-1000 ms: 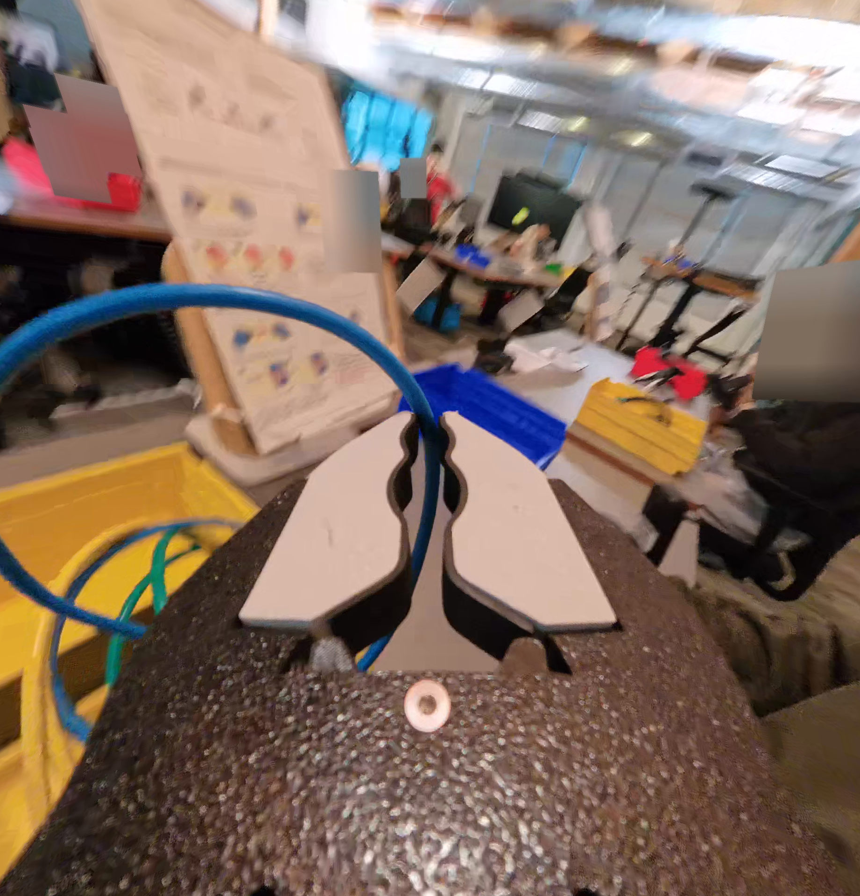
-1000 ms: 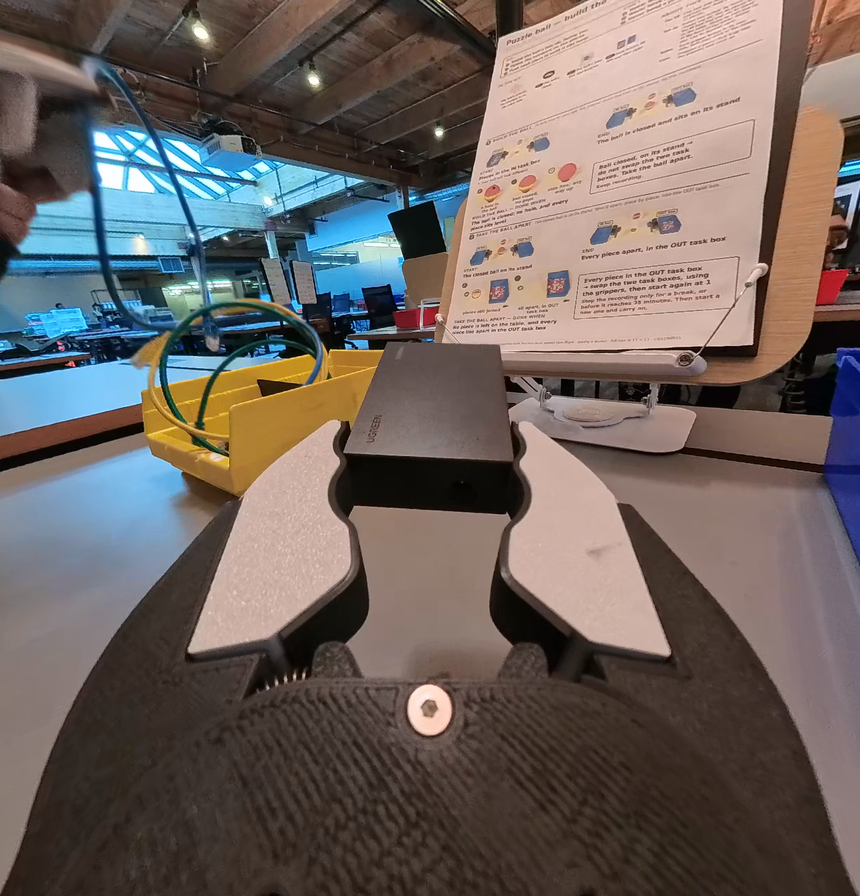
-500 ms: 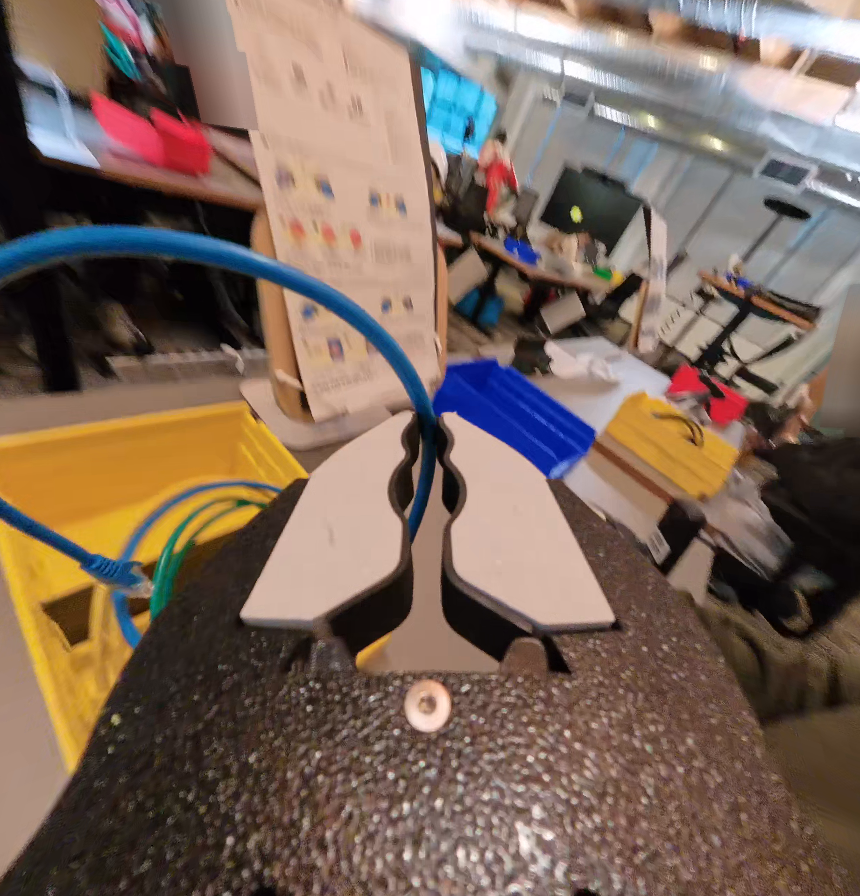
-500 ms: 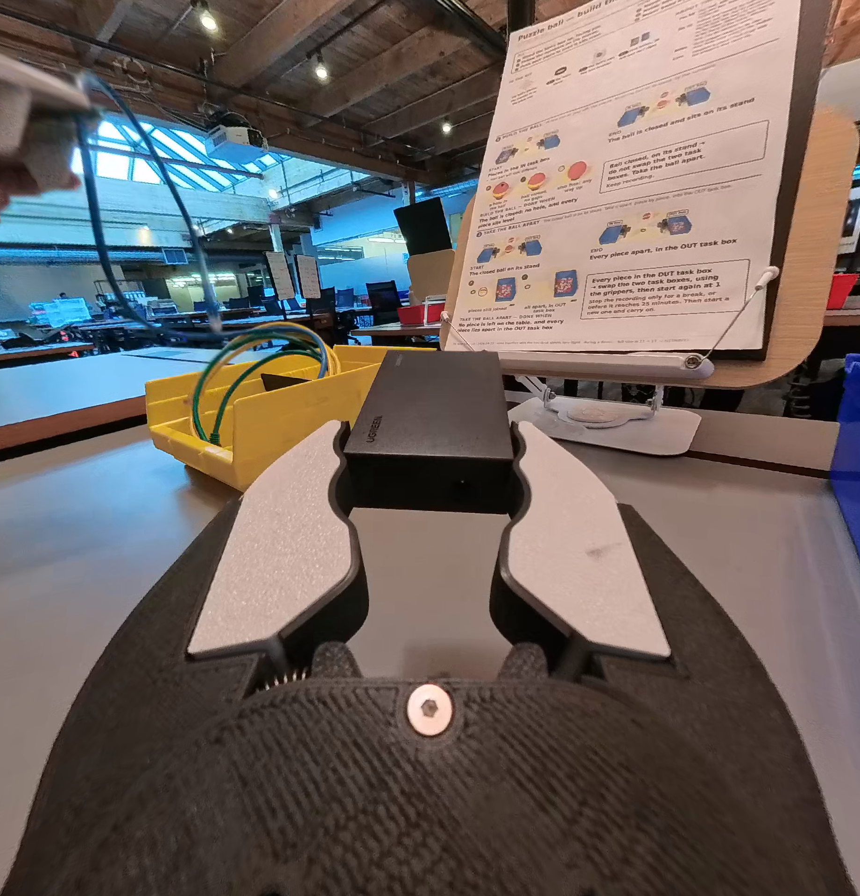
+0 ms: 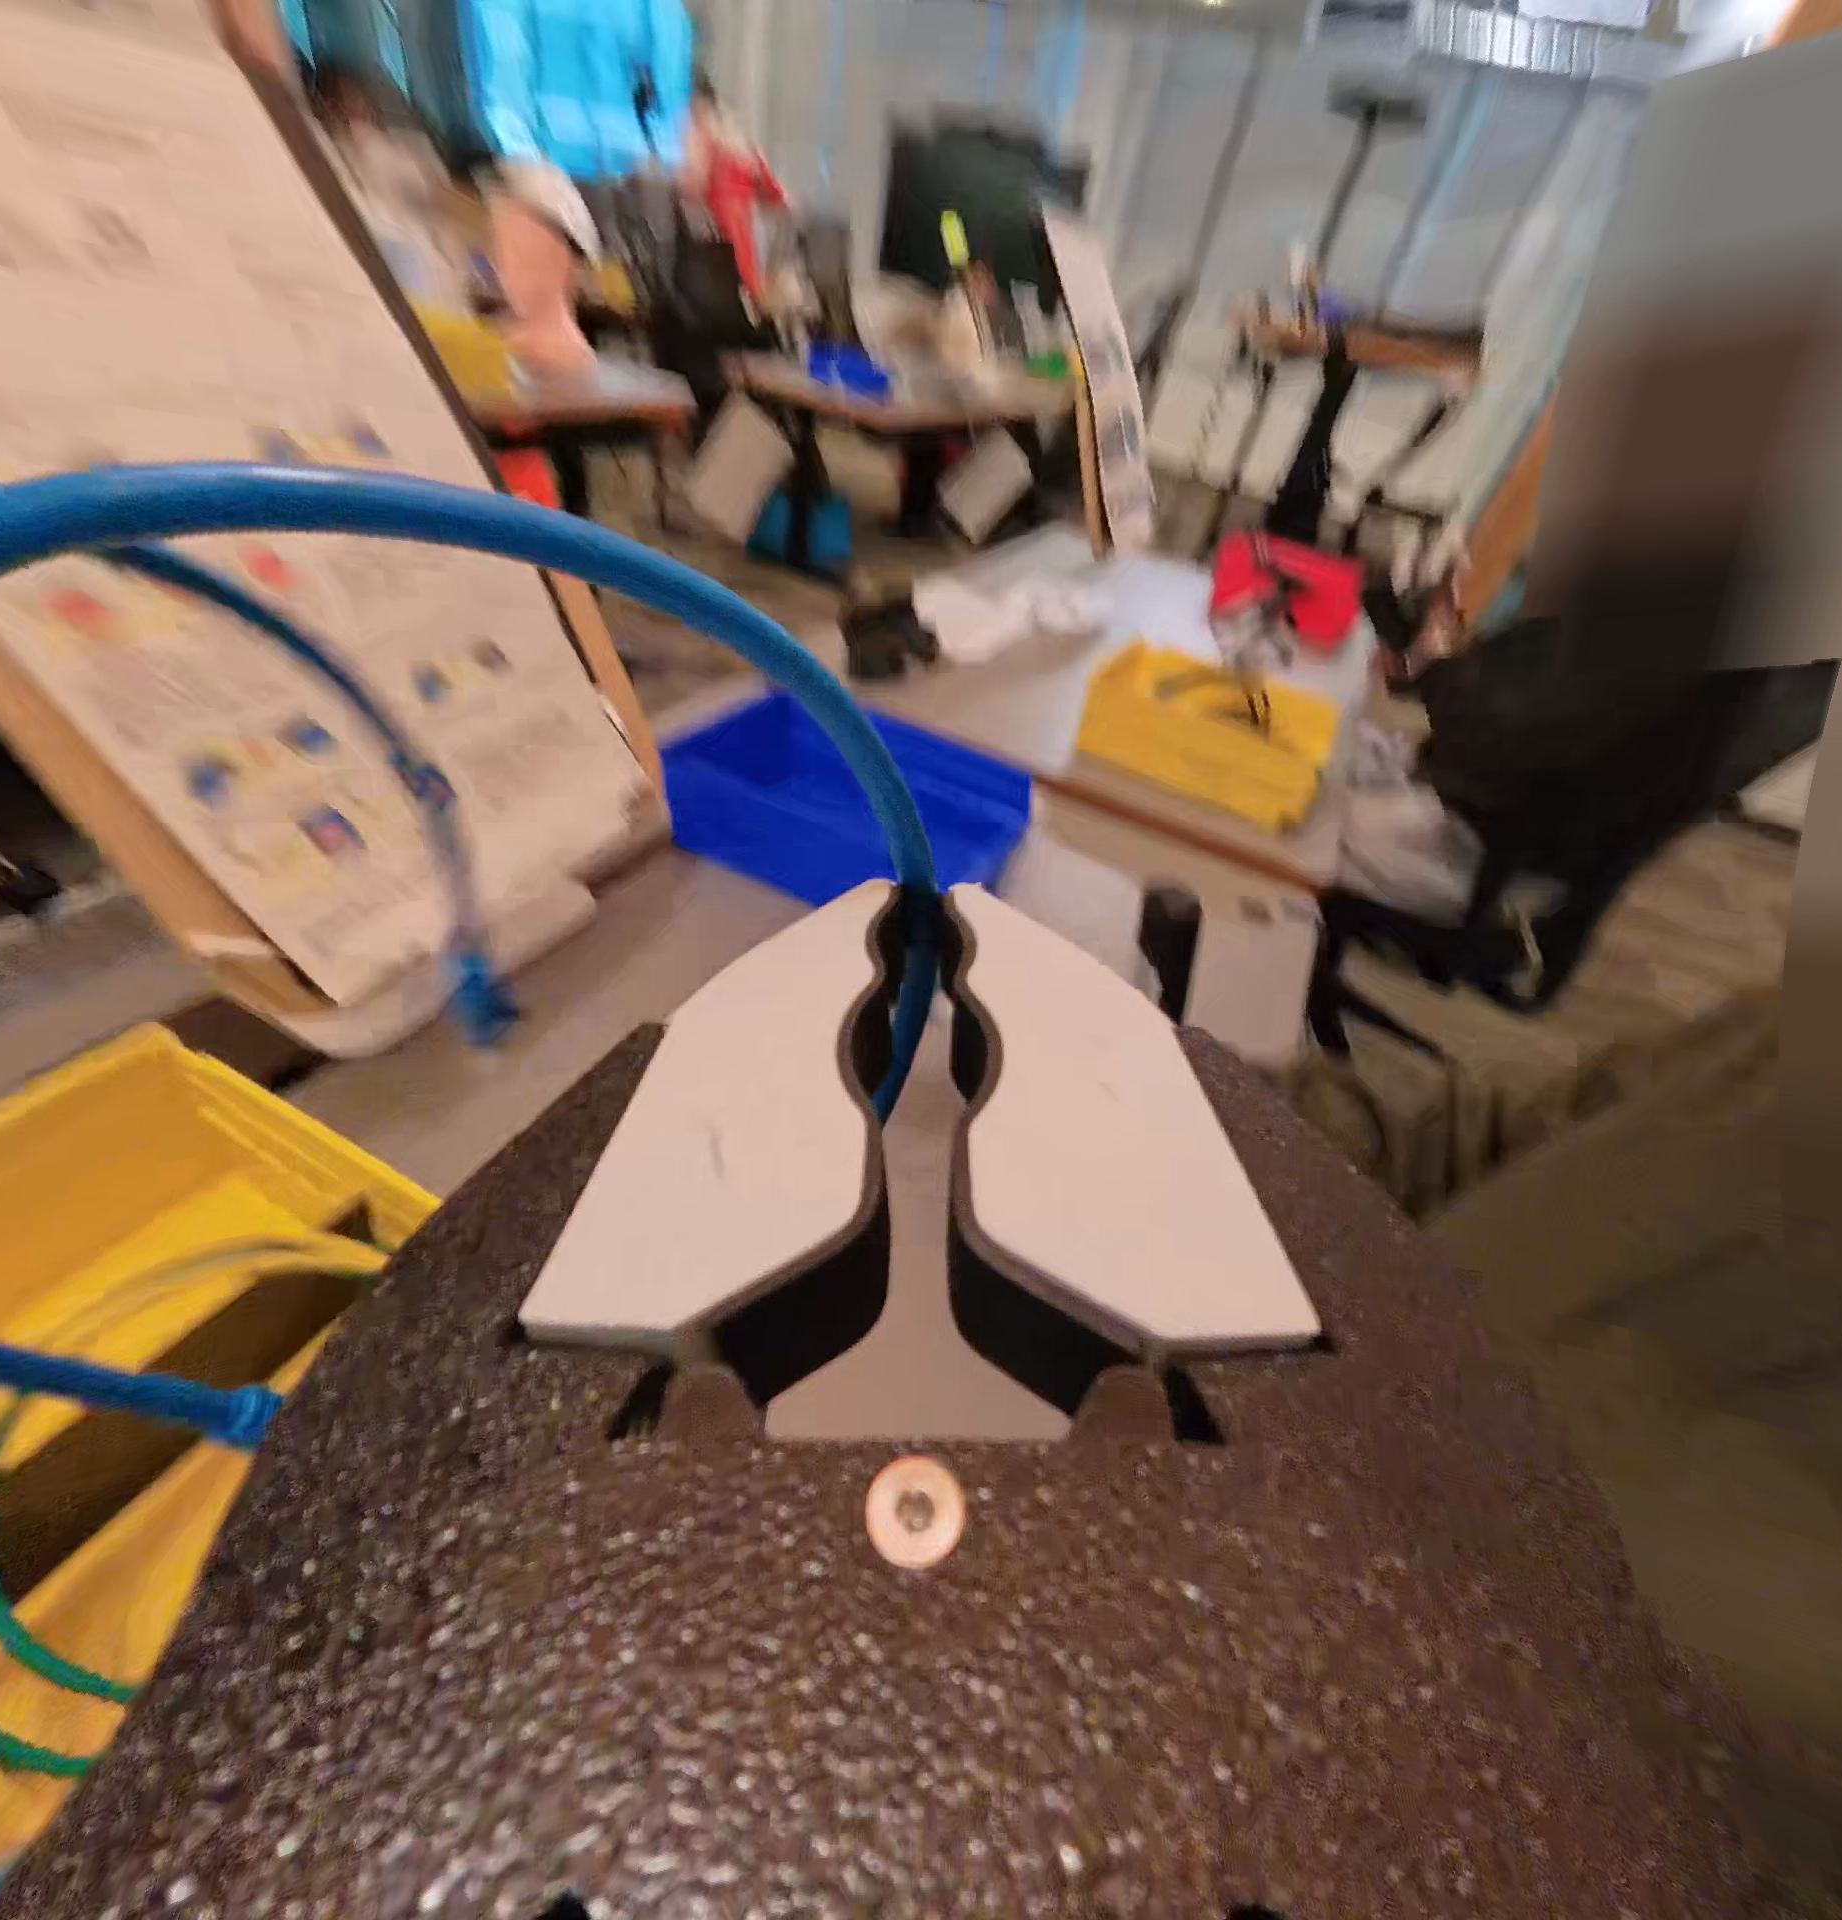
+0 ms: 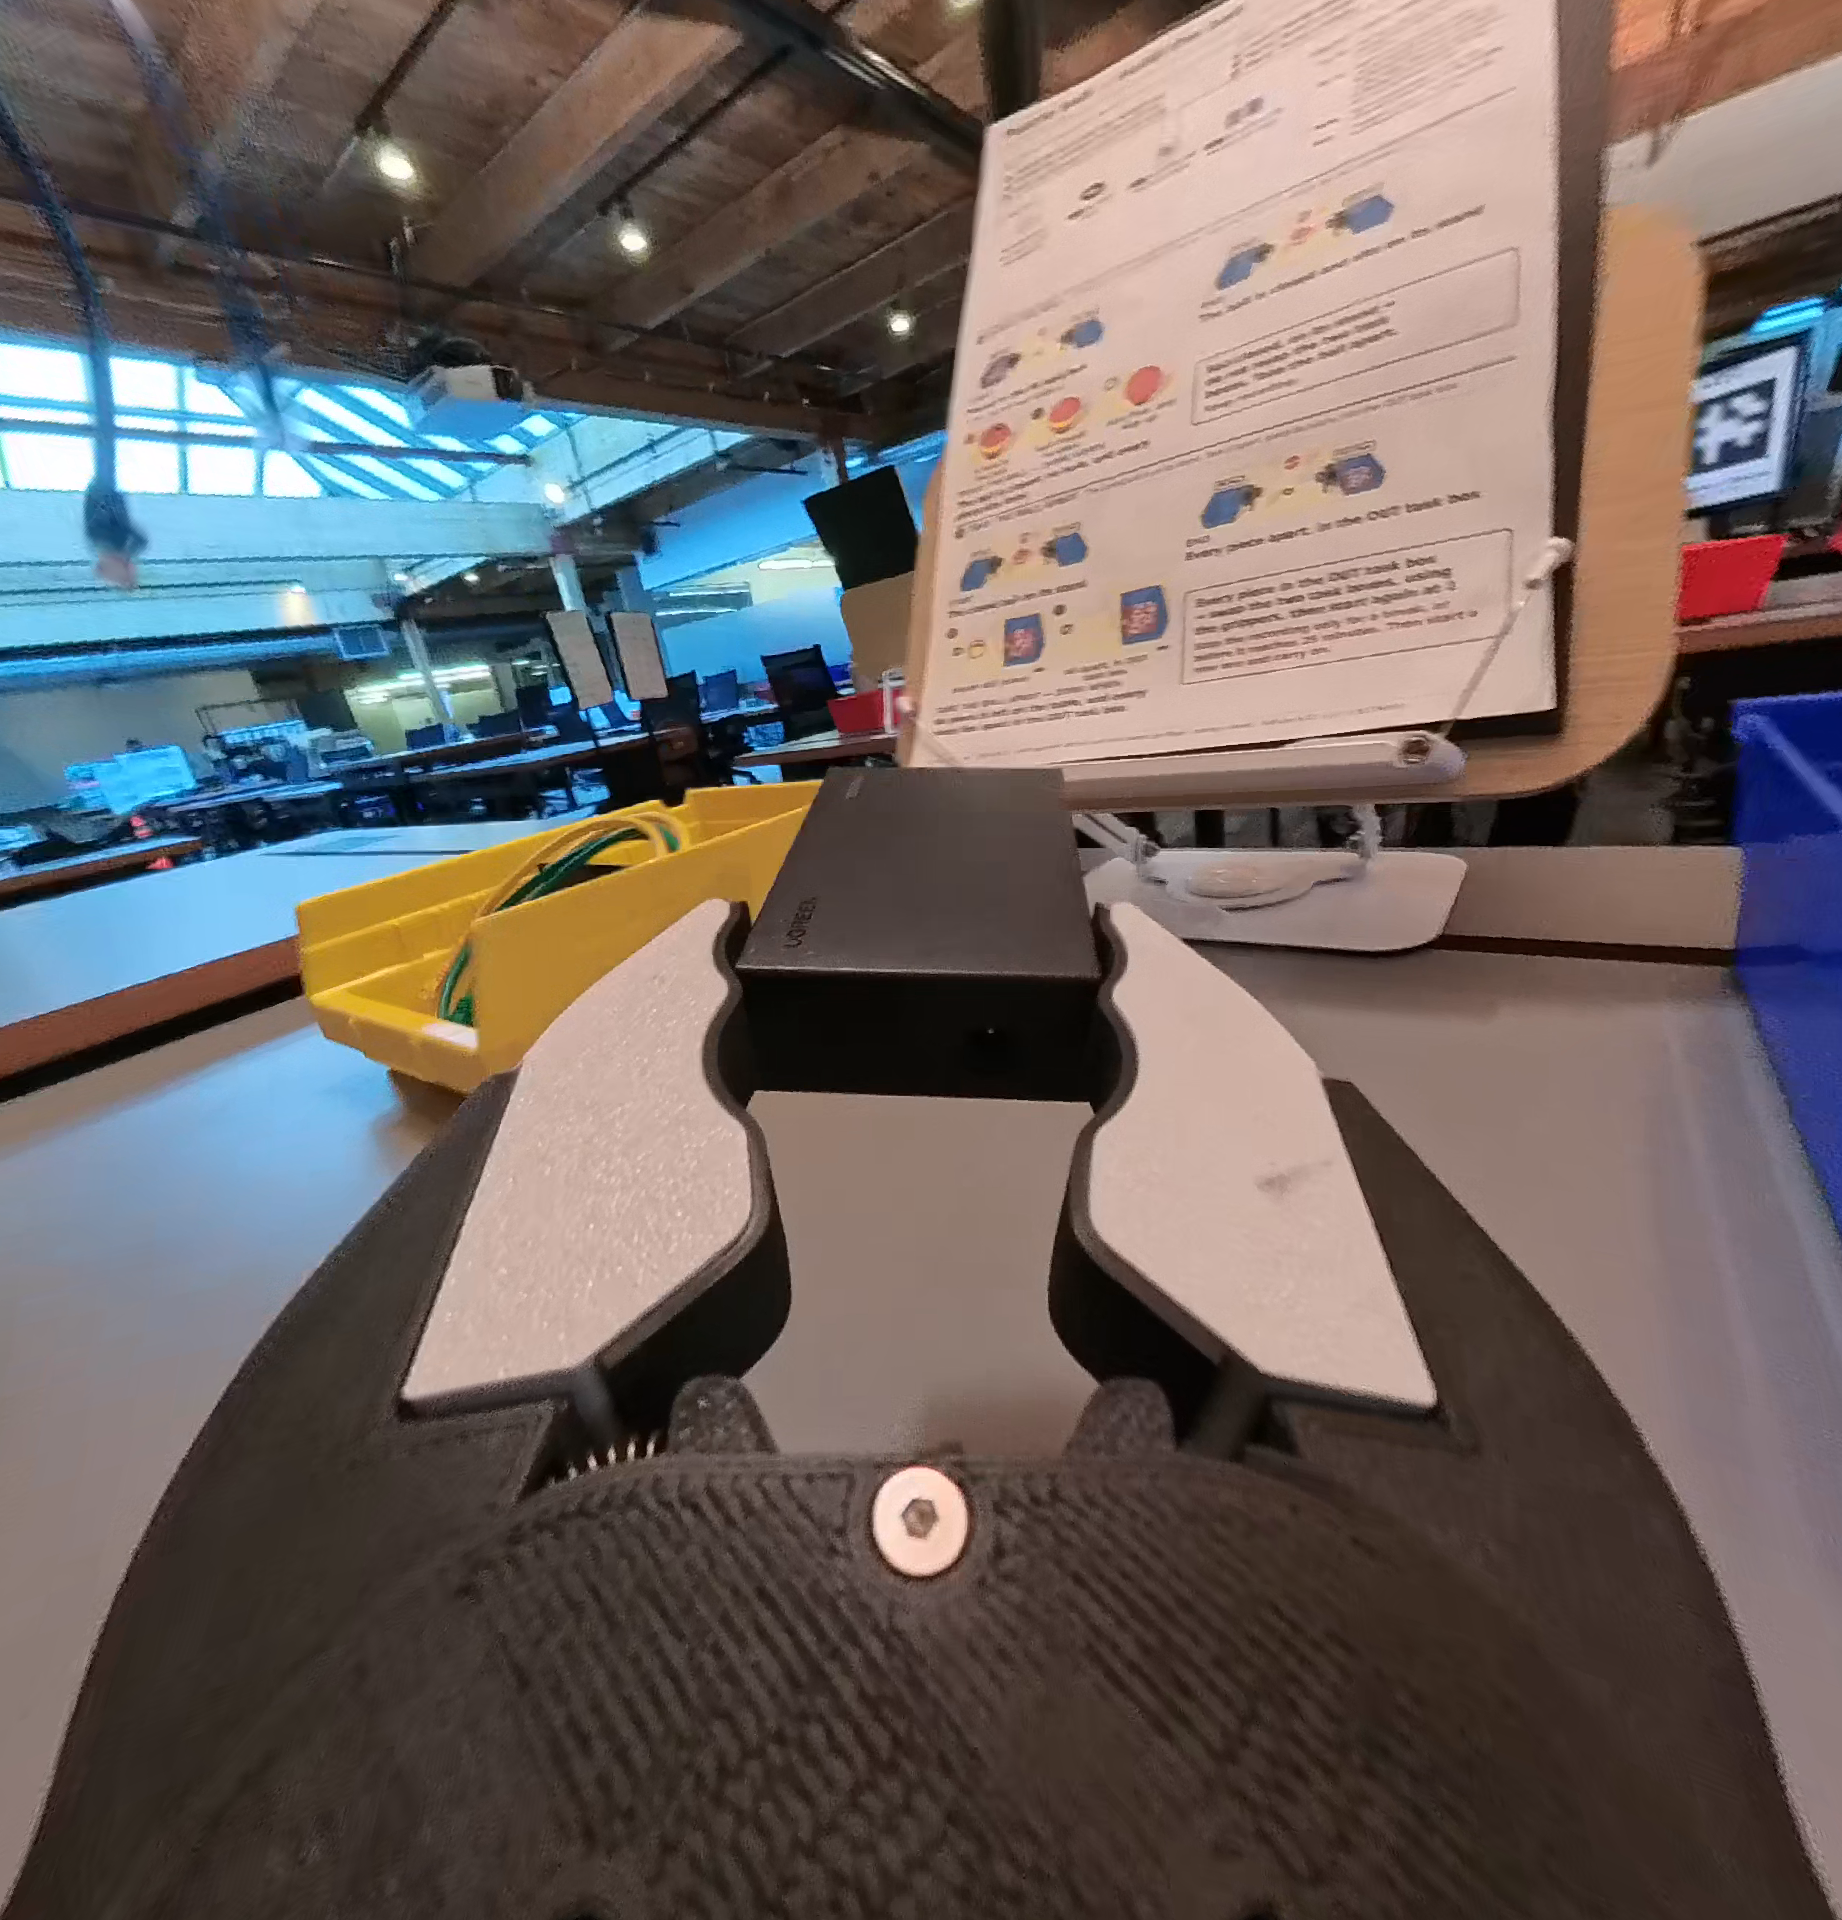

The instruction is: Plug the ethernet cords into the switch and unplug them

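Note:
My left gripper [image 5: 915, 906] is shut on a blue ethernet cord [image 5: 543, 540], which arcs up and to the left from the fingertips. One plug end [image 5: 475, 987] of it hangs free in front of the paper stand. My right gripper [image 6: 917, 914] is shut on a black switch box [image 6: 922, 904] and holds it by its sides just above the grey table [image 6: 169, 1226]. The cord hangs blurred at the upper left of the right wrist view [image 6: 106, 520]. The switch's ports face away and are hidden.
A yellow bin [image 5: 96, 1195] with green and yellow cords [image 6: 543, 883] stands at the left. A blue bin [image 6: 1810, 914] sits at the right. An instruction sheet on a wooden stand [image 6: 1260, 416] rises behind the switch. Other tables and chairs lie farther off. Left tips to right tips: about 35 cm.
My left gripper has lifted the blue cord out of the yellow bin and swung right; its plug end now hangs free. The right gripper with the switch has shifted slightly.

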A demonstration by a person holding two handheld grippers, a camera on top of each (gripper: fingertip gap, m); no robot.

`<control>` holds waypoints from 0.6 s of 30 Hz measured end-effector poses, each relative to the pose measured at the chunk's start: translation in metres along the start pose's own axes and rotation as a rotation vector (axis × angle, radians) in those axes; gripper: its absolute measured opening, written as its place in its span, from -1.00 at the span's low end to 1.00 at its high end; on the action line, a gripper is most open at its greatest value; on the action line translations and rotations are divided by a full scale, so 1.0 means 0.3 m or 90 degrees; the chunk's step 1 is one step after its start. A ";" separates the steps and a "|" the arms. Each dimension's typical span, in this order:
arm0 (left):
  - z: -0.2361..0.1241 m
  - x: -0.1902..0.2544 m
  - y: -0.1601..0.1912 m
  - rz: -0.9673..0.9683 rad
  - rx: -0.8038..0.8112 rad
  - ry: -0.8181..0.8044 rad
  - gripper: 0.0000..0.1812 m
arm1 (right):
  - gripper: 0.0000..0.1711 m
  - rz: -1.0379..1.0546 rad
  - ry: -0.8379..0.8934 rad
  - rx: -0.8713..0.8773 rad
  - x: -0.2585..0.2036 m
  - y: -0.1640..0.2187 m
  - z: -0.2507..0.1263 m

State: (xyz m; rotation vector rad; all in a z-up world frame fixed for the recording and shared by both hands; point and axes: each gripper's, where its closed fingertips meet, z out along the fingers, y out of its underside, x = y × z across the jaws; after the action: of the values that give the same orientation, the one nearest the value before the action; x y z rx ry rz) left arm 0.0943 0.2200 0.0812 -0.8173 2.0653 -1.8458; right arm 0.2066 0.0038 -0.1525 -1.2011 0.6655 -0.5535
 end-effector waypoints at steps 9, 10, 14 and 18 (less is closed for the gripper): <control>0.193 0.102 0.823 0.217 -0.521 0.091 -0.94 | -0.28 -0.004 0.072 0.018 0.144 -0.037 -0.046; 0.204 0.106 0.873 0.268 -0.540 0.106 -0.94 | -0.28 -0.003 0.070 0.019 0.144 -0.037 -0.046; 0.246 0.106 0.965 0.366 -0.558 0.132 -0.94 | -0.28 -0.025 0.057 0.013 0.124 -0.034 -0.042; 0.263 0.112 1.017 0.380 -0.551 0.167 -0.94 | -0.28 -0.031 0.052 0.009 0.117 -0.031 -0.040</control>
State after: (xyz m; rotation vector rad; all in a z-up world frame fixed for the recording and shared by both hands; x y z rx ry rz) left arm 0.0367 0.1477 -0.2221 -0.0351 2.8769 -0.7456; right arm 0.2218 -0.0313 -0.1521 -1.1885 0.7013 -0.6500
